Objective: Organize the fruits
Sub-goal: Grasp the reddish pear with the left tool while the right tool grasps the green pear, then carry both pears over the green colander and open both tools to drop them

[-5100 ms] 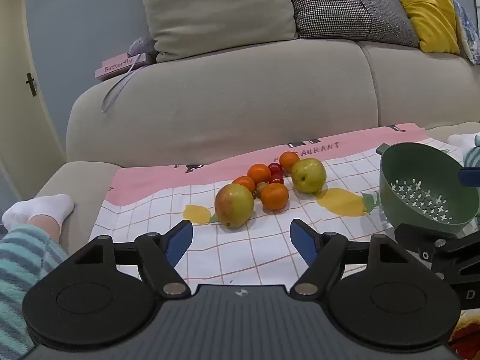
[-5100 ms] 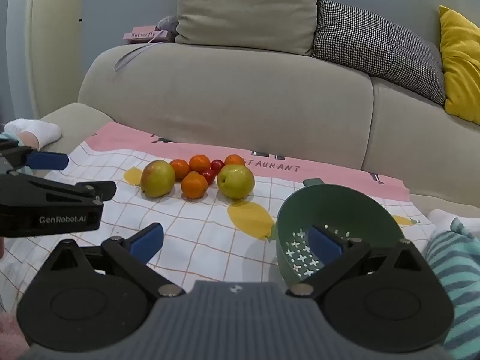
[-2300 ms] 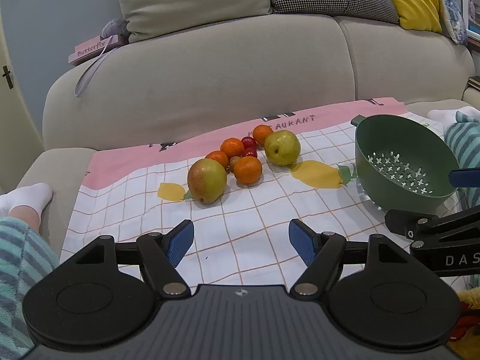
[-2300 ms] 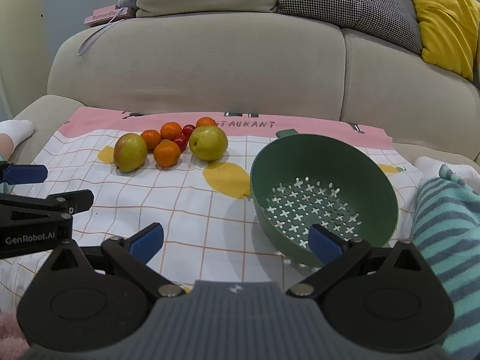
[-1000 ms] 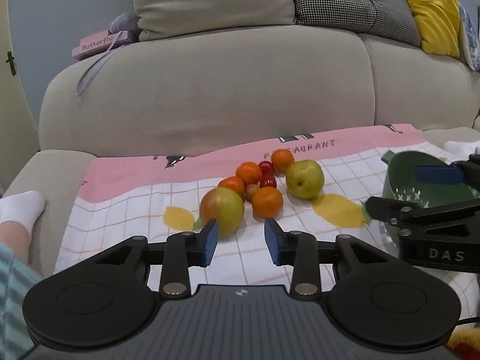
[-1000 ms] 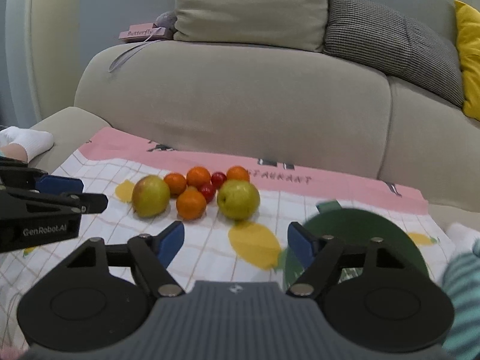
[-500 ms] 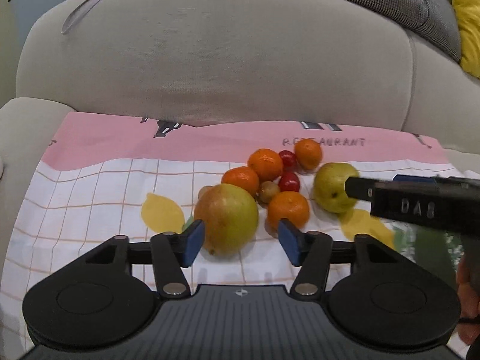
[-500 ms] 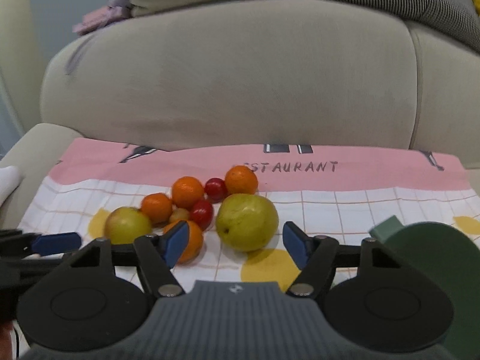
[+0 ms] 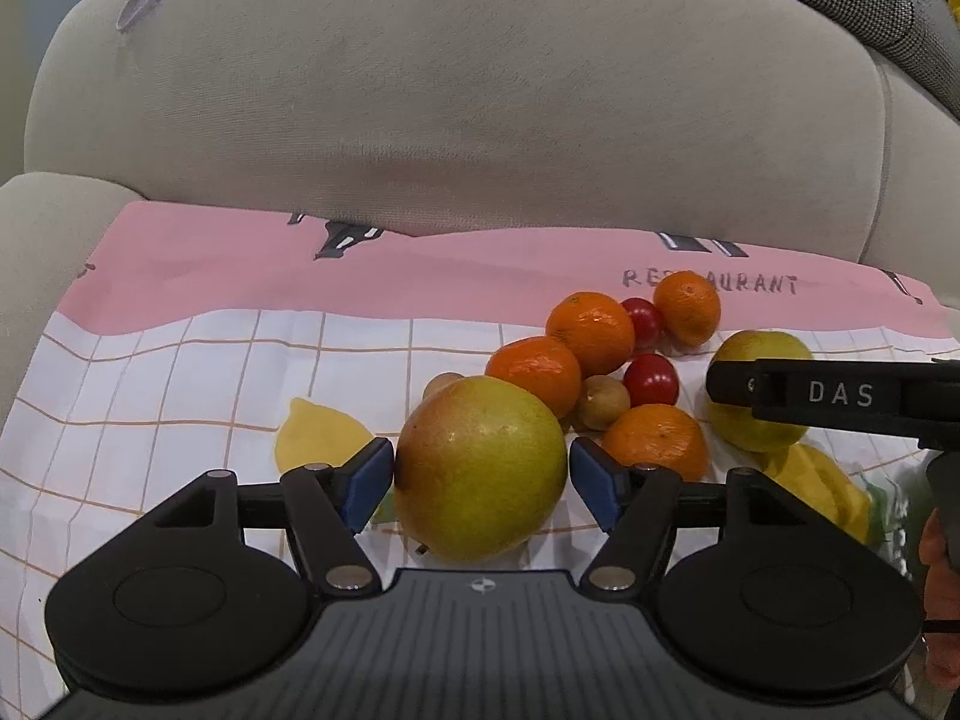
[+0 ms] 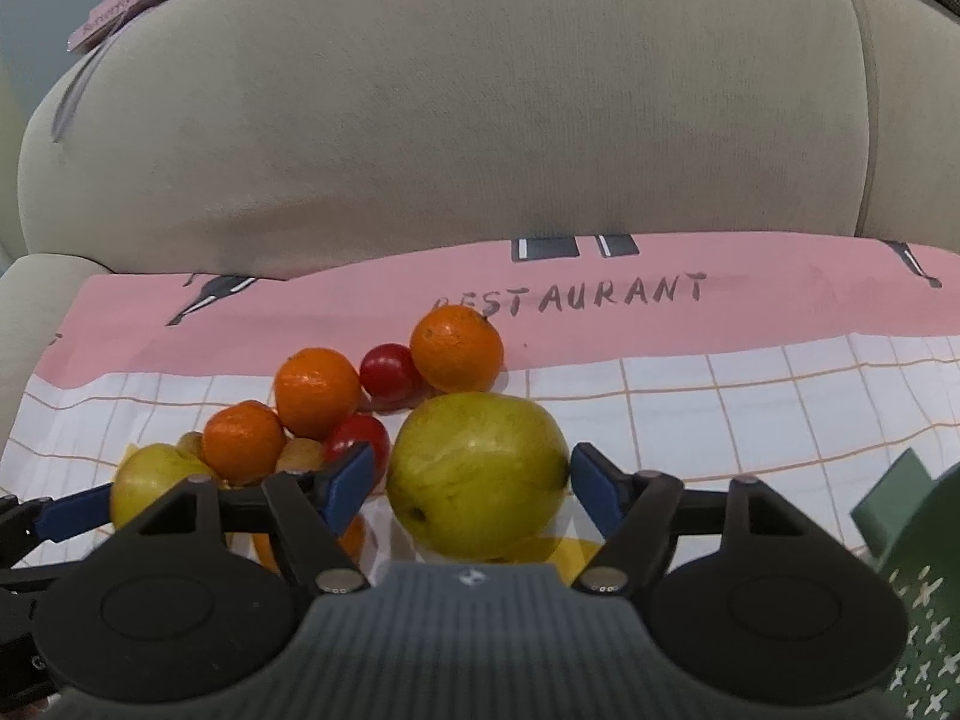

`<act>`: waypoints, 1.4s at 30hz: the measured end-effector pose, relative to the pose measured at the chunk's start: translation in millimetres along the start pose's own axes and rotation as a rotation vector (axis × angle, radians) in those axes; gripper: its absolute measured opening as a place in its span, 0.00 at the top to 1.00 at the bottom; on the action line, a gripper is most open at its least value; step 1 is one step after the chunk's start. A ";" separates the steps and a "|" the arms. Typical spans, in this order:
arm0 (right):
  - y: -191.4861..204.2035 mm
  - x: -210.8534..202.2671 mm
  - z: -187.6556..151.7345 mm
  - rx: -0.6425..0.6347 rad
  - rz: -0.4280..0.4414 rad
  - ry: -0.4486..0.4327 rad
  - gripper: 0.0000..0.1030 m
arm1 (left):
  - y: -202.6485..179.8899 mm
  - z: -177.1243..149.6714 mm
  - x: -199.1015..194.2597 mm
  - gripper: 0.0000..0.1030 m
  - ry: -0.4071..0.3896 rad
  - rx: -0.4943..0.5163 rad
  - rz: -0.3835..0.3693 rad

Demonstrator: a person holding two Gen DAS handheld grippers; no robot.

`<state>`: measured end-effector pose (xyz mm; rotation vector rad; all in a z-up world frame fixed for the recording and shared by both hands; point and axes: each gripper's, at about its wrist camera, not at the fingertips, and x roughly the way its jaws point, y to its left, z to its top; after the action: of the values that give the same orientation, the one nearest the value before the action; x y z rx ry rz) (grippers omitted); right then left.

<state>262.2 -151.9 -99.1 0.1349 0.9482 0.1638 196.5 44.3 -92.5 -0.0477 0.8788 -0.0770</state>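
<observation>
A pile of fruit lies on a checked cloth (image 9: pixel 180 396) on the sofa seat. My left gripper (image 9: pixel 480 474) is open, with its blue pads on either side of a red-green pear (image 9: pixel 480 468), the left pad almost touching it. My right gripper (image 10: pixel 474 480) is open around a yellow-green pear (image 10: pixel 477 492), which also shows in the left wrist view (image 9: pixel 762 438) behind the right gripper's finger. Several tangerines (image 9: pixel 591 333), two red cherry tomatoes (image 9: pixel 651 379) and small brown fruits (image 9: pixel 603 402) lie between the pears. A green colander (image 10: pixel 924 588) stands at the far right.
The sofa backrest (image 9: pixel 450 90) rises right behind the cloth. The cloth has a pink band (image 10: pixel 750 306) with lettering at the back. Open checked cloth lies to the left of the fruit and between the fruit and the colander.
Both grippers have moved forward and down to the fruit pile. Each now has a pear between its open fingers; half a second ago they were just short of the pears.
</observation>
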 end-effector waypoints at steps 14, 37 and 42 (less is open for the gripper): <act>-3.2 -3.6 0.1 -0.005 0.010 0.004 0.36 | -2.9 -0.6 -0.9 0.28 -0.001 0.024 -0.003; -45.6 -161.8 -33.4 -0.129 0.141 -0.092 0.36 | -77.4 3.7 -124.0 0.28 -0.030 0.089 -0.208; -78.6 -187.3 -47.1 -0.192 0.092 -0.077 0.36 | -122.8 2.5 -134.0 0.28 -0.023 0.191 -0.260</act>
<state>122.9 -264.0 8.1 0.0081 0.8453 0.3313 107.3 -66.3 20.9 0.0165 0.8352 -0.4019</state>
